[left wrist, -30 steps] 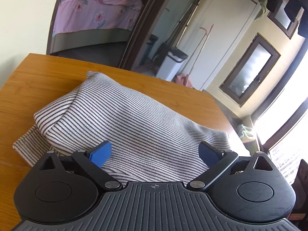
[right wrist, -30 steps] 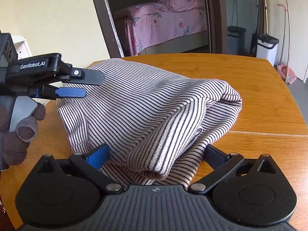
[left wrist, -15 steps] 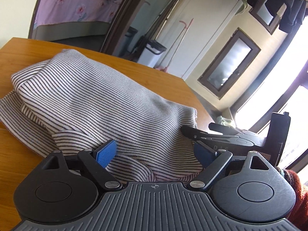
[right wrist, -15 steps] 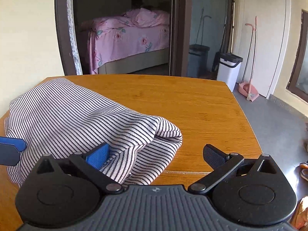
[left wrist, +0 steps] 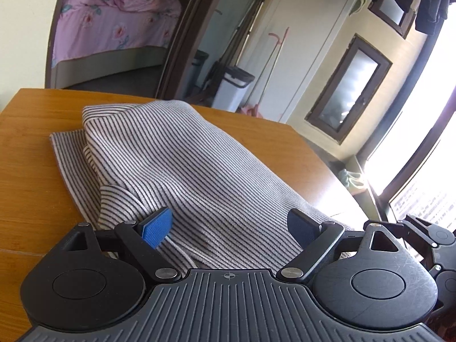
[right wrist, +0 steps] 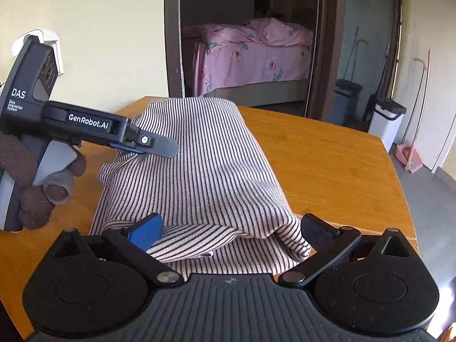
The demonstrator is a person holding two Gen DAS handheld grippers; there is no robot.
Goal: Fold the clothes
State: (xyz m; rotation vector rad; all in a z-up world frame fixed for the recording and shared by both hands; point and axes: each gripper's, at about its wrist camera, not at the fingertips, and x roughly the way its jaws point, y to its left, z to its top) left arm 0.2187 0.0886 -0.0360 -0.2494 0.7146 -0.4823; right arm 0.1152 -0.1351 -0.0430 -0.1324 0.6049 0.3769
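Observation:
A black-and-white striped garment (left wrist: 182, 165) lies folded in a thick bundle on the wooden table (left wrist: 25, 154). It also shows in the right wrist view (right wrist: 205, 171). My left gripper (left wrist: 229, 225) is open, its blue pads spread over the near edge of the cloth. In the right wrist view the left gripper (right wrist: 154, 148) reaches over the bundle's far left corner. My right gripper (right wrist: 230, 230) is open, with the near end of the folded cloth lying between its fingers. Part of the right gripper (left wrist: 427, 236) shows at the right edge of the left wrist view.
The table (right wrist: 327, 165) ends at a corner on the right. Beyond it are a doorway with a pink bed (right wrist: 250, 51), a white bin (right wrist: 387, 119) and brooms by the wall. A gloved hand (right wrist: 37, 193) holds the left gripper.
Both grippers have swung round the bundle while staying open. The right gripper has come back over the near end of the cloth, and the left gripper shows again at the bundle's far left.

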